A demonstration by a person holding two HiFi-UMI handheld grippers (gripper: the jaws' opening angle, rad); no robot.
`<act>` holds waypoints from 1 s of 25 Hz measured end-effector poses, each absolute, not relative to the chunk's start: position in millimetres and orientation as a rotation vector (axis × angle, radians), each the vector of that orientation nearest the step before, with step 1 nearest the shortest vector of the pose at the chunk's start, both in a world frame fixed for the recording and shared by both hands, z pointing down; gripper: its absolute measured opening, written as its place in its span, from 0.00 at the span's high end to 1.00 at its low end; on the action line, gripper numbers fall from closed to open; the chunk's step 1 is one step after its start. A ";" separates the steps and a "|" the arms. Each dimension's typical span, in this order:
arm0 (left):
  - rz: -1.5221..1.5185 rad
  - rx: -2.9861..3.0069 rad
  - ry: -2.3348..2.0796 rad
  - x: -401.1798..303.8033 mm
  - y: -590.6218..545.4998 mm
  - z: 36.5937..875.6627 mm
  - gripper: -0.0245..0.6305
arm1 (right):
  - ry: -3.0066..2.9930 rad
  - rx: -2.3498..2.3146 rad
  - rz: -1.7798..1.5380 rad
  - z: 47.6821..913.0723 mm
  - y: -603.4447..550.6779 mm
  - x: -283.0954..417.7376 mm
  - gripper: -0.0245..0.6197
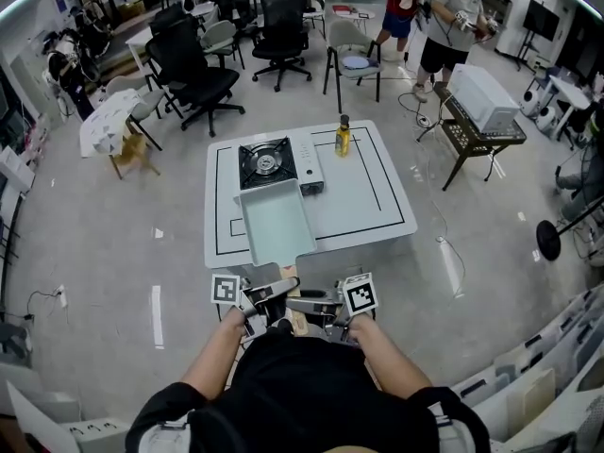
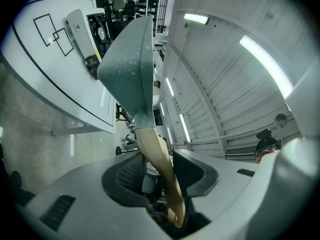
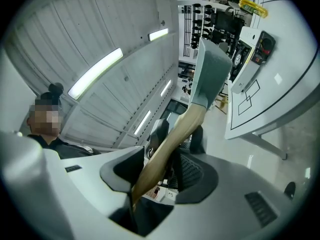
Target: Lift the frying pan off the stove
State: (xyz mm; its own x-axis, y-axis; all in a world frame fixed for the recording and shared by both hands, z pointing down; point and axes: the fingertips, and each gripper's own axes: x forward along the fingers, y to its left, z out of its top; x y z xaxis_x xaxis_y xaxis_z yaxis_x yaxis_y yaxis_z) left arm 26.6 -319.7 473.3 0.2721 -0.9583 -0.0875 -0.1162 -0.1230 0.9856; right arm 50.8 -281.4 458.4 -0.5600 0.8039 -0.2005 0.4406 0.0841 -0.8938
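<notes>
Pale grey-green square frying pan [image 1: 274,226] is off the black-and-silver portable gas stove [image 1: 274,163] and held in the air over the near edge of the white table with black line markings [image 1: 373,206]. Its near end overhangs that edge. Its far end is just short of the stove's front. Its light wooden handle [image 1: 289,279] points toward the person.

The stove stands in the far half of the table top, left of centre, burner uncovered, control panel on its right side. A yellow bottle [image 1: 343,138] stands upright near the far edge, just right of the stove and apart from it.

Left gripper [image 2: 160,173]: jaws stand wide, closed on the wooden handle near its end. The handle runs up between them to the pan, whose underside faces this camera.

Right gripper [image 3: 159,170]: jaws likewise wide, closed on the same handle, which crosses them at a slant. The pan shows edge-on beyond, the table top behind it.

In the head view both grippers meet at the handle just off the table's near edge, their marker cubes [image 1: 226,288] to either side.

Black office chairs [image 1: 198,69] and two standing people [image 1: 453,26] are on the floor well beyond the table.
</notes>
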 end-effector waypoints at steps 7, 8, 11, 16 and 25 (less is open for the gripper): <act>-1.007 1.458 -1.022 43.1 -293.7 486.7 0.71 | -2.010 -1.205 1.477 469.7 -256.8 67.3 0.65; -1.002 1.448 -1.020 43.7 -289.5 492.1 0.71 | -2.006 -1.196 1.488 473.1 -253.2 68.0 0.65; -0.981 1.421 -1.007 44.4 -276.5 511.5 0.71 | -1.989 -1.157 1.526 486.6 -241.9 68.5 0.65; -0.908 1.395 -1.013 32.4 -256.1 544.2 0.70 | -1.979 -1.134 1.488 502.0 -226.4 59.1 0.65; -0.923 1.480 -0.934 9.9 -243.9 534.9 0.70 | -1.951 -1.154 1.414 509.3 -204.6 34.0 0.65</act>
